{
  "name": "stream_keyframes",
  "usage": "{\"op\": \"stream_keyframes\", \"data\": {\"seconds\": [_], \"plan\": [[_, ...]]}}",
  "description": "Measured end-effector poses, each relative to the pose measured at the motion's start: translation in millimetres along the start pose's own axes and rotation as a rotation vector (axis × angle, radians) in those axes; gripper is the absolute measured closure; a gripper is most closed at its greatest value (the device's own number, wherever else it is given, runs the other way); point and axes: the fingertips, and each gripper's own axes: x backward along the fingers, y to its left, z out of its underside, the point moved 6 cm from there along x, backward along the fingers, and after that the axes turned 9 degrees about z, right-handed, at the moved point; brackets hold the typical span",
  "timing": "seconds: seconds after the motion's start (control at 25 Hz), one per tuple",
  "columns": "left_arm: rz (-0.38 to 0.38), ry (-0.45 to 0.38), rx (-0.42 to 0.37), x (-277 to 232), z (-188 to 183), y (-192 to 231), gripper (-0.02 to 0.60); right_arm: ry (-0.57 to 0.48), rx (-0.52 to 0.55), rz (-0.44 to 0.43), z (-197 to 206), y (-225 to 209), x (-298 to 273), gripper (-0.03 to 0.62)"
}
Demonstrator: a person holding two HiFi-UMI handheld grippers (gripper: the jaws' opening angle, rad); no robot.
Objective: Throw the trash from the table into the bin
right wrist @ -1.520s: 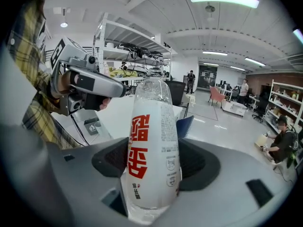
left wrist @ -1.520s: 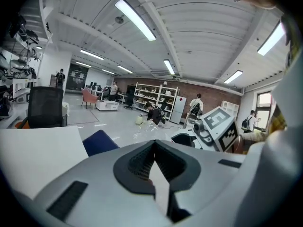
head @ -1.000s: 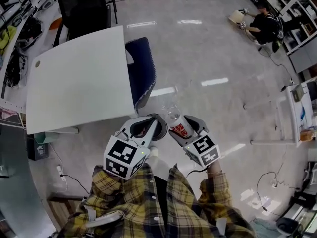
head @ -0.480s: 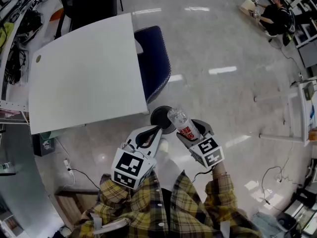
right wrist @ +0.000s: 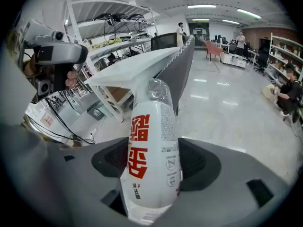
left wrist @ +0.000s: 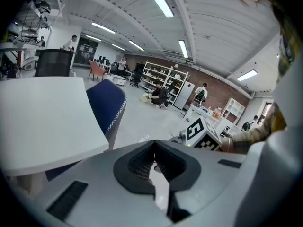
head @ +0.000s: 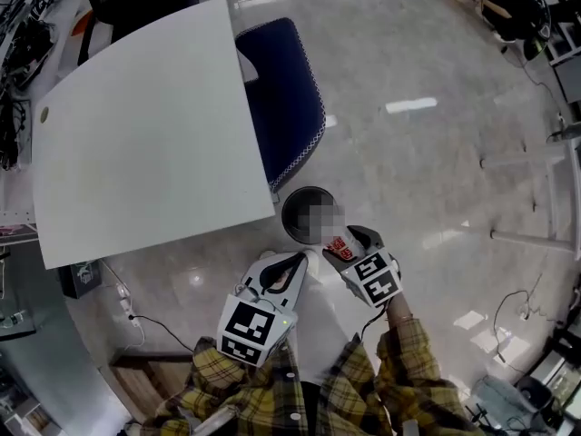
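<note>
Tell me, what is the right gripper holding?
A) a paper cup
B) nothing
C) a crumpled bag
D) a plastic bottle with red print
D: the right gripper has its jaws closed on the bottle, whose white label bears red characters.

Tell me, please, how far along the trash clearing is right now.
Done: the visible top of the white table shows no trash. In hand: the right gripper is clamped on a red-labelled bottle, held close by the black bin on the floor; the left gripper is shut and empty. Left: dropping the bottle into the bin.
</note>
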Motion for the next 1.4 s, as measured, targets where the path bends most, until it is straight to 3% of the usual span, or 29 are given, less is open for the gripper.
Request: {"op": "stream_keyframes", "data": {"seconds": [0.68, 1.08, 1.4], "plan": [[-0.004, 0.063, 0.083, -92.4, 169.3, 98.1, 0.574, 0.187, -0.151, -0.041, 122.9, -19.4, -256.2, 0.295], [-0.009, 0.104, 0.129, -150.3, 212.2, 140.7, 0.574, 0.26, -0.196, -0.047, 162.9, -45.5, -347.5, 0.295], [-0.004, 0.175, 0.144, -166.3, 236.2, 146.1, 0.574, 0.303, -0.26, -0.069, 177.9, -49.1, -373.9, 0.293]]}}
